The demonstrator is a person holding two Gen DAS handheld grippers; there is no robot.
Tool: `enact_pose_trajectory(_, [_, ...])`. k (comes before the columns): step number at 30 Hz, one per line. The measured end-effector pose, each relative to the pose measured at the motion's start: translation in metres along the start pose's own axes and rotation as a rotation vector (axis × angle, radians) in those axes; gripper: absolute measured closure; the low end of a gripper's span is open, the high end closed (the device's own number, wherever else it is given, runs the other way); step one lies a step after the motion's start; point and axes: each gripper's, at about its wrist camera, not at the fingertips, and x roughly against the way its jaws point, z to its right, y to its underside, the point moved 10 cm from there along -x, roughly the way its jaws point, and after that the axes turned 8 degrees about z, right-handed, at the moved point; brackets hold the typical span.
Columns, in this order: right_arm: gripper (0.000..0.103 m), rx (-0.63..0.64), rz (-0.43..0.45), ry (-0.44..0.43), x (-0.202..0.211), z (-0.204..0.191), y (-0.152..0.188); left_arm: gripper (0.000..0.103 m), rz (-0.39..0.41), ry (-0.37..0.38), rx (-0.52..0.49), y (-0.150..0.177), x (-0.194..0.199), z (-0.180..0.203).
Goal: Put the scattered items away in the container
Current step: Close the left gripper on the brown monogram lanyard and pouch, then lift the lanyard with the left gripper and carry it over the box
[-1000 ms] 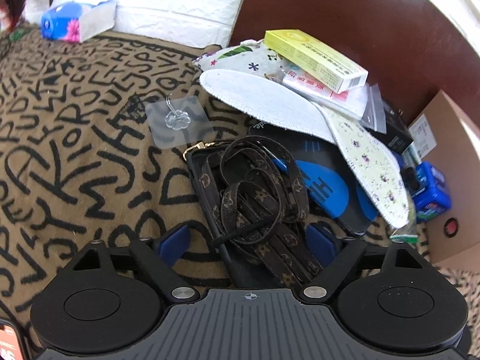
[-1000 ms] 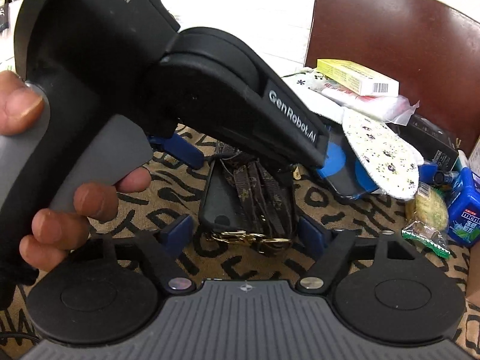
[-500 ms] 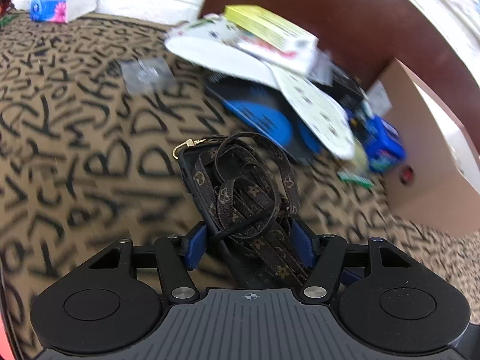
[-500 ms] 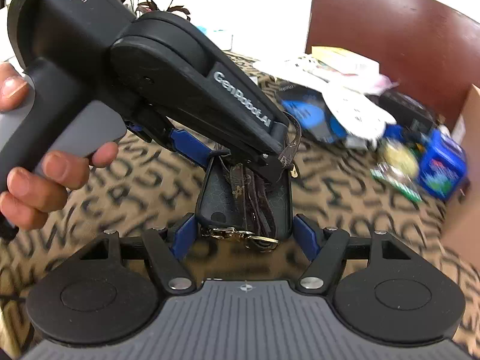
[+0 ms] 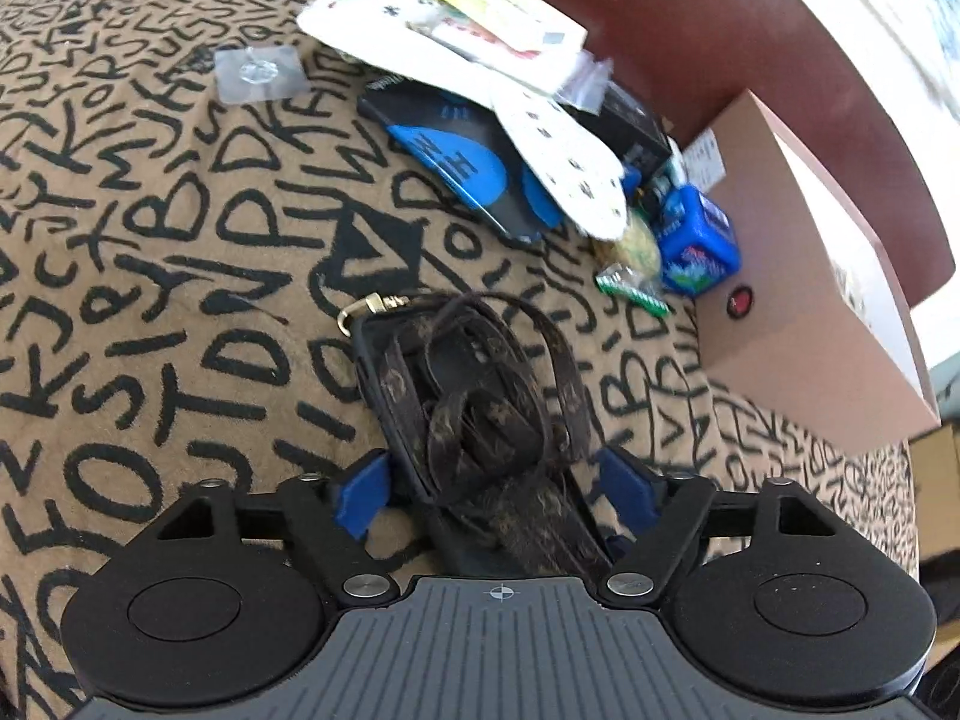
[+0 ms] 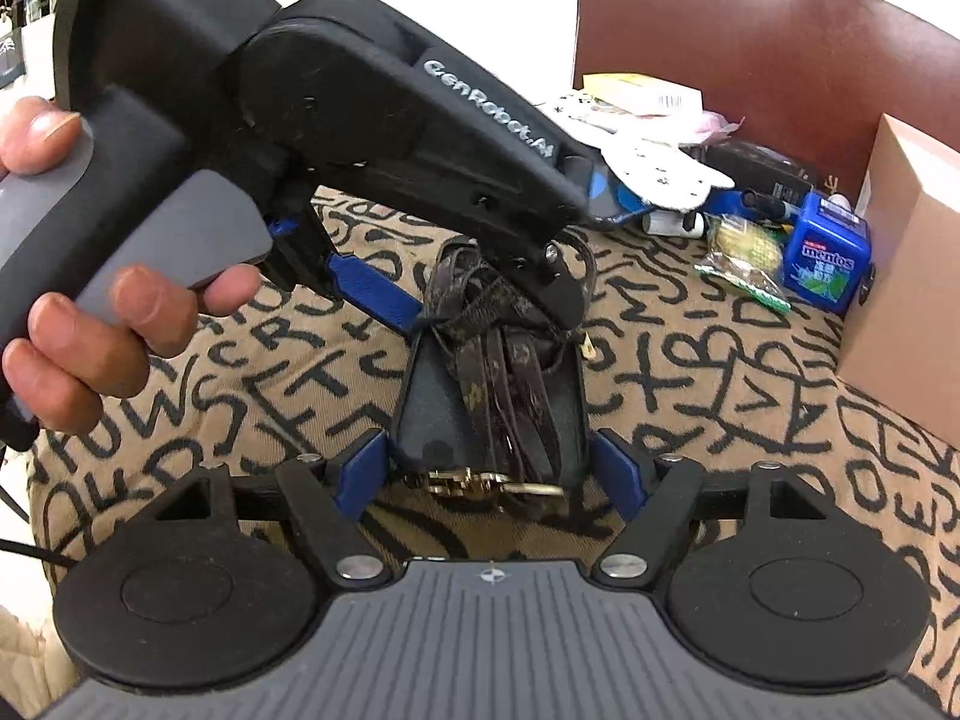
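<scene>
Right wrist view, left gripper [image 6: 480, 324] angled down, both jaws clamped on phone case [image 6: 492, 414].

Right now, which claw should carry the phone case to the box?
Probably left. The left claw is shut on the phone case, facing the box. The right claw only brackets its other end.

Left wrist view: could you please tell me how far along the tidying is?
Done: nothing that shows; the inside of the box is barely visible. In hand: the case with its strap sits in the left gripper, seemingly clamped, and the right gripper straddles its other end. Left: the pile, the mentos and the clear hook lie on the cloth.
</scene>
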Motion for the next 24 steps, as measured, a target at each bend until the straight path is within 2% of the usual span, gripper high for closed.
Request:
enact_pose_trajectory(5, [0.022,-0.008,-0.002,0.002,-0.003,0.001,-0.001,0.016,0.01,-0.03,-0.026,-0.007,-0.009,-0.001])
enact_pose_trajectory(7, [0.021,-0.009,-0.005,0.006,-0.006,0.002,-0.001,0.02,0.015,-0.04,-0.048,-0.01,-0.012,-0.001])
enact_pose_trajectory(10, [0.021,-0.025,-0.007,0.006,-0.009,0.003,-0.001,0.043,0.018,-0.068,-0.08,-0.012,-0.013,-0.002])
enact_pose_trajectory(11, [0.021,-0.027,-0.008,0.007,-0.011,0.003,-0.001,0.044,0.016,-0.073,-0.09,-0.011,-0.013,-0.002])
enact_pose_trajectory(13, [0.021,-0.028,-0.013,0.01,-0.012,0.002,-0.002,0.043,0.015,-0.066,-0.086,-0.011,-0.014,-0.004])
enact_pose_trajectory(14, [0.021,-0.032,-0.016,0.011,-0.013,0.002,-0.002,0.032,0.015,-0.061,-0.081,-0.011,-0.014,-0.004])
enact_pose_trajectory(18, [0.023,-0.035,-0.014,0.015,-0.015,0.002,-0.002,0.031,0.019,-0.066,-0.104,-0.011,-0.016,-0.001])
enact_pose_trajectory(19, [0.024,-0.034,-0.011,0.014,-0.014,0.001,-0.001,0.033,0.021,-0.075,-0.117,-0.01,-0.016,0.0])
enact_pose_trajectory(20, [0.024,-0.037,-0.01,0.014,-0.015,0.002,-0.001,0.043,0.024,-0.085,-0.128,-0.009,-0.016,0.0])
enact_pose_trajectory(21, [0.024,-0.038,-0.01,0.015,-0.014,0.002,-0.001,0.047,0.024,-0.088,-0.134,-0.009,-0.015,0.001])
enact_pose_trajectory(24, [0.024,-0.039,-0.016,0.018,-0.011,0.0,0.0,0.051,0.015,-0.081,-0.12,-0.007,-0.01,0.002])
